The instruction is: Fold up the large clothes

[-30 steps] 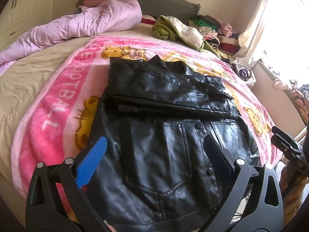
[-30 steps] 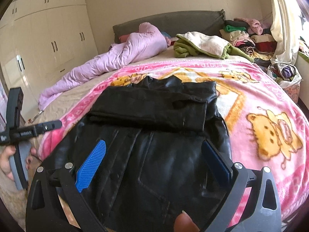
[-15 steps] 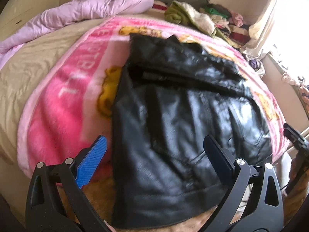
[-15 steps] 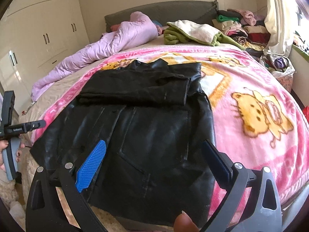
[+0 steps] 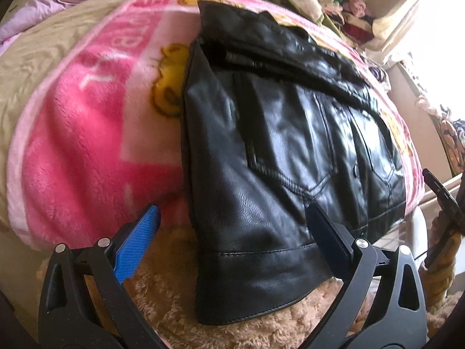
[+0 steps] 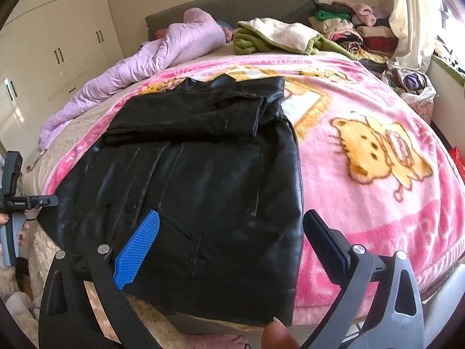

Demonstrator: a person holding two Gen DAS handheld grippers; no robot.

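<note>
A black leather jacket (image 5: 279, 133) (image 6: 203, 180) lies front up on the pink cartoon blanket (image 5: 87, 133) (image 6: 377, 180), its sleeves folded across the chest. Its hem hangs over the bed's near edge onto a tan fleecy cover (image 5: 174, 299). My left gripper (image 5: 232, 232) is open, low at the hem's left corner, with the hem between and beyond its fingers, untouched. My right gripper (image 6: 231, 235) is open above the hem's right part. Each gripper shows at the other view's edge: the right gripper (image 5: 444, 200) and the left gripper (image 6: 20, 200), held by a hand.
A lilac duvet (image 6: 151, 61) is bunched at the far left of the bed. A green and cream blanket (image 6: 284, 37) and stacked clothes (image 6: 354, 26) lie by the headboard. White wardrobes (image 6: 58, 43) stand left; a curtain (image 6: 407, 20) hangs right.
Both grippers have drawn back and dropped toward the bed's near edge, so the jacket's hem now sits between the fingers. The jacket itself has not moved.
</note>
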